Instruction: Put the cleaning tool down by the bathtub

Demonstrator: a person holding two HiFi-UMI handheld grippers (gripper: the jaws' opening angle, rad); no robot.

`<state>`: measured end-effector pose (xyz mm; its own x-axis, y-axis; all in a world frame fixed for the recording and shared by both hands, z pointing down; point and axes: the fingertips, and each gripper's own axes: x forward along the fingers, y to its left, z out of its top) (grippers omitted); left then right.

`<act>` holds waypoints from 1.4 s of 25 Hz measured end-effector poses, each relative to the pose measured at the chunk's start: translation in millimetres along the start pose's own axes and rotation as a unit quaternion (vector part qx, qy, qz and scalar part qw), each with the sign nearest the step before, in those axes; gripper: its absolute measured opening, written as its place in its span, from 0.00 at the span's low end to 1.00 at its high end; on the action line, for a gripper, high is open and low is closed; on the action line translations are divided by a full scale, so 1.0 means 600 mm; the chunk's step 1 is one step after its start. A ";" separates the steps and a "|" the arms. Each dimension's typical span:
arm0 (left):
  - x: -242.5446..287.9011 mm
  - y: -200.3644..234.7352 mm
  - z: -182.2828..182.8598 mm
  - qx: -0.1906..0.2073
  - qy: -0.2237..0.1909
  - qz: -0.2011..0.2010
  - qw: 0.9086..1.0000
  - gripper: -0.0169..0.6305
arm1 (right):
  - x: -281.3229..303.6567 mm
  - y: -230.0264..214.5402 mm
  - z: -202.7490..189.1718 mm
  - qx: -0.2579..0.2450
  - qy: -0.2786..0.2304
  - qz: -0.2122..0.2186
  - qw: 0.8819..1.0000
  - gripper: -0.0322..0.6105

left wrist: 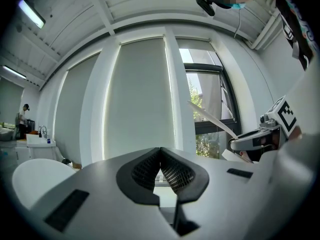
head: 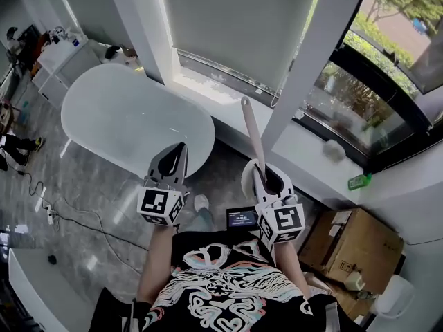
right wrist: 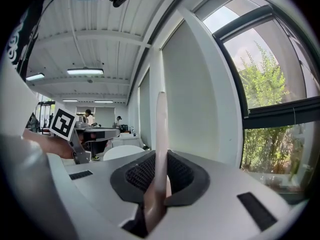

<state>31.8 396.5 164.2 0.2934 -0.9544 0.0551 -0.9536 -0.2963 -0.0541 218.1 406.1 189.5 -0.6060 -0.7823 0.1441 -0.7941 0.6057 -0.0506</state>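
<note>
My right gripper (head: 261, 173) is shut on the pale pink handle of the cleaning tool (head: 251, 131), which sticks up and away toward the window sill. In the right gripper view the handle (right wrist: 160, 134) rises straight out from between the jaws. Only the handle shows; its working end is out of sight. My left gripper (head: 176, 153) is shut with nothing in it, held level with the right one, over the near end of the white bathtub (head: 131, 116). In the left gripper view the right gripper (left wrist: 257, 139) and the handle (left wrist: 212, 118) appear at the right.
A white window sill (head: 304, 151) runs behind the tub under drawn blinds. Cardboard boxes (head: 353, 244) stand at the right on the grey floor. A small green bottle (head: 359, 181) sits on the ledge. Cables (head: 62, 216) lie on the floor at the left.
</note>
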 end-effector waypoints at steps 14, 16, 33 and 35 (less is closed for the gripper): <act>0.135 0.060 -0.015 -0.003 0.001 -0.009 1.000 0.05 | 0.111 -0.072 0.013 -0.004 0.001 -0.021 1.000 0.16; 0.167 0.081 -0.015 -0.003 0.001 -0.011 1.000 0.05 | 0.144 -0.087 0.015 -0.002 0.004 -0.024 1.000 0.16; 0.450 0.280 -0.021 -0.010 0.020 -0.045 0.999 0.05 | 0.440 -0.176 0.056 0.017 0.033 -0.053 0.998 0.16; 0.477 0.304 -0.021 -0.011 0.020 -0.047 0.999 0.05 | 0.473 -0.183 0.061 0.017 0.035 -0.055 0.998 0.16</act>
<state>-58.9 69.9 182.9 0.3789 -0.9201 0.0994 -0.9235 -0.3829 -0.0240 131.9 112.4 199.8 -0.5118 -0.8304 0.2200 -0.8570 0.5113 -0.0638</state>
